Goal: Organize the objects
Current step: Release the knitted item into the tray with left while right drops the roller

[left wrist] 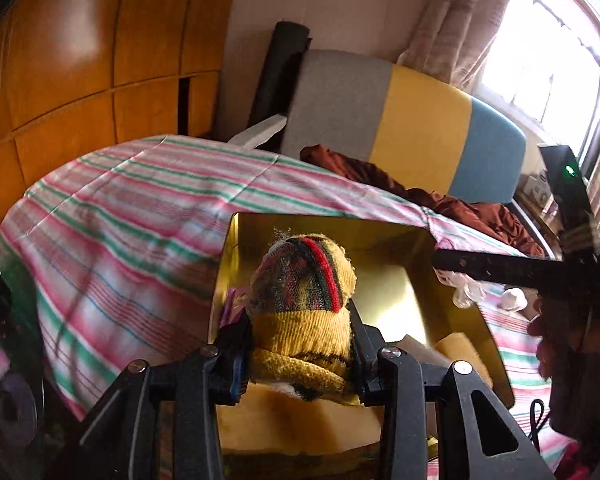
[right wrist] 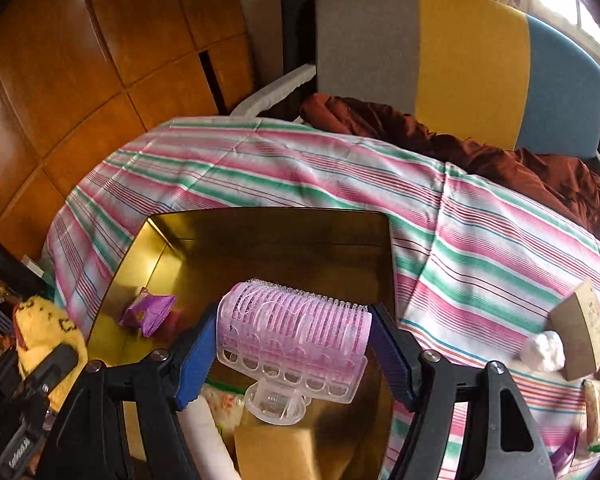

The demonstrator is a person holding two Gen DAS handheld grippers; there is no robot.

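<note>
Left claw (left wrist: 300, 354): clamped on a yellow knitted sock (left wrist: 304, 312) with red and green stripes, held above the gold box (left wrist: 416, 280).
Gold box: open, on the striped bedspread (left wrist: 120, 220) of the bed; a purple packet (right wrist: 148, 312) lies inside.
Right claw (right wrist: 294, 354): gripping a pink hair roller (right wrist: 296, 344) over the box.
Bed's right edge: cardboard carton (right wrist: 580, 328), white wad (right wrist: 542, 350).

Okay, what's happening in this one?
A person is tidying items into a gold box on a striped cloth. The left gripper is shut on a rolled yellow knit sock, the right gripper on a pink hair roller, both held over the box. A purple packet already lies inside.
</note>
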